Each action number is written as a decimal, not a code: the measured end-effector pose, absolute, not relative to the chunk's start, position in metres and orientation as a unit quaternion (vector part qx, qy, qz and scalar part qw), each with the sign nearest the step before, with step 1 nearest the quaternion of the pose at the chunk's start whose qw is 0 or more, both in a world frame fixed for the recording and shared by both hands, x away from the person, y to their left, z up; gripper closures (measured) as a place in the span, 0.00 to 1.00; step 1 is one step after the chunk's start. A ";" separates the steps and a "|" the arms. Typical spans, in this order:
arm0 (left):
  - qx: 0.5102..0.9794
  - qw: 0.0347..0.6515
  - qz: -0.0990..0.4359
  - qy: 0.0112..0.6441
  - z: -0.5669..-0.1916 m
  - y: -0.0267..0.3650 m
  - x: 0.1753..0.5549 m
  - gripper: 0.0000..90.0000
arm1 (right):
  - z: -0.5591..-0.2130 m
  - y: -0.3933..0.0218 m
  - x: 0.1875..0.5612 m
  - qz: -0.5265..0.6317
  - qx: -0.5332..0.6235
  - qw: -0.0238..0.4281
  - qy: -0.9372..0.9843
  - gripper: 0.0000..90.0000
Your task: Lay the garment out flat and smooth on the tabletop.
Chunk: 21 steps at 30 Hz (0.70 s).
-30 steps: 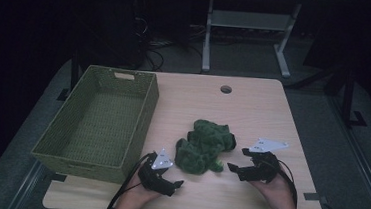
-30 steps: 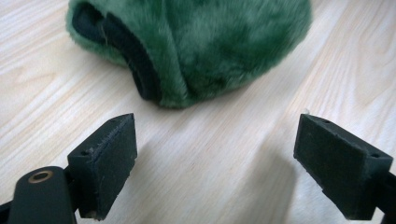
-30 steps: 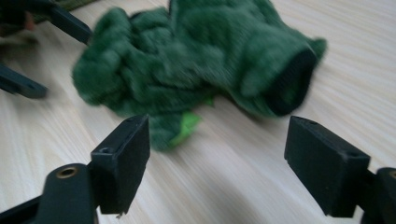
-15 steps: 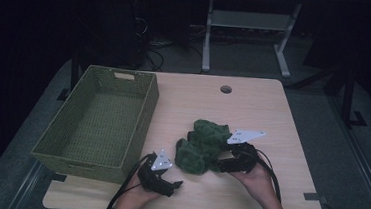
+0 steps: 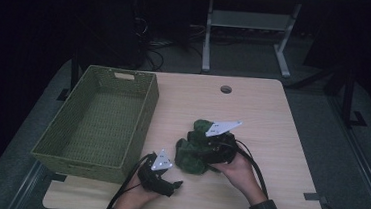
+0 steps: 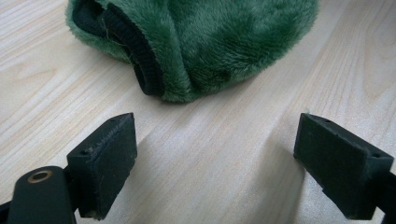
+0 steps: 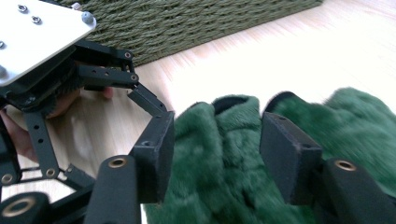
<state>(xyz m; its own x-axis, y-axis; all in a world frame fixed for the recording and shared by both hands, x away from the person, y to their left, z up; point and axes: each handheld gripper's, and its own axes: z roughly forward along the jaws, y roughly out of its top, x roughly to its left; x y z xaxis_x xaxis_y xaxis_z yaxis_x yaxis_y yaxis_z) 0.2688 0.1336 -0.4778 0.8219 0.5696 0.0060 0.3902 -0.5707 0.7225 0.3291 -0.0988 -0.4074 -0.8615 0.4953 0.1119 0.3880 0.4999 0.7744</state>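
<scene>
While the left claw (image 5: 176, 185) waits spread wide on the bench (image 5: 272, 121), the right claw (image 7: 215, 154) has slid in from the right onto the green plush garment (image 5: 195, 150) beside the woven basket (image 5: 99, 120). Its jaws have just been closing, astride a fold of plush but not yet clamped, so a lift looks close.

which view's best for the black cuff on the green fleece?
Left gripper view: the cuff is sharp and close, edging the fleece opening on the table. Right gripper view shows dark openings, blurred, beyond its jaws. High view shows the fleece as a dark lump; cuff too small to tell.
</scene>
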 end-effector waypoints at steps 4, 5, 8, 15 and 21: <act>0.879 0.373 0.121 0.272 -0.477 0.134 0.269 0.14 | -0.411 -0.086 0.332 0.423 0.248 0.059 0.869 0.55; 0.879 0.372 0.120 0.271 -0.477 0.134 0.269 0.14 | -0.413 -0.082 0.334 0.419 0.243 0.058 0.873 0.56; 0.880 0.371 0.119 0.273 -0.477 0.134 0.269 0.14 | -0.418 -0.076 0.338 0.414 0.239 0.054 0.877 0.59; 0.879 0.372 0.119 0.274 -0.478 0.134 0.269 0.14 | -0.433 -0.070 0.347 0.399 0.238 0.036 0.885 0.91; 0.879 0.372 0.119 0.274 -0.478 0.134 0.269 0.14 | -0.421 -0.083 0.342 0.413 0.229 0.048 0.880 0.97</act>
<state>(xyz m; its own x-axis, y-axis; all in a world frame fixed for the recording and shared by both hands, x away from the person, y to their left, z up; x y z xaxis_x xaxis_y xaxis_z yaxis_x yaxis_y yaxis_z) 0.2687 0.1338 -0.4777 0.8219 0.5695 0.0056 0.3924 -0.5734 0.7191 0.3416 -0.0833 -0.4205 -0.8907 0.4425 0.1036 0.3628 0.5549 0.7486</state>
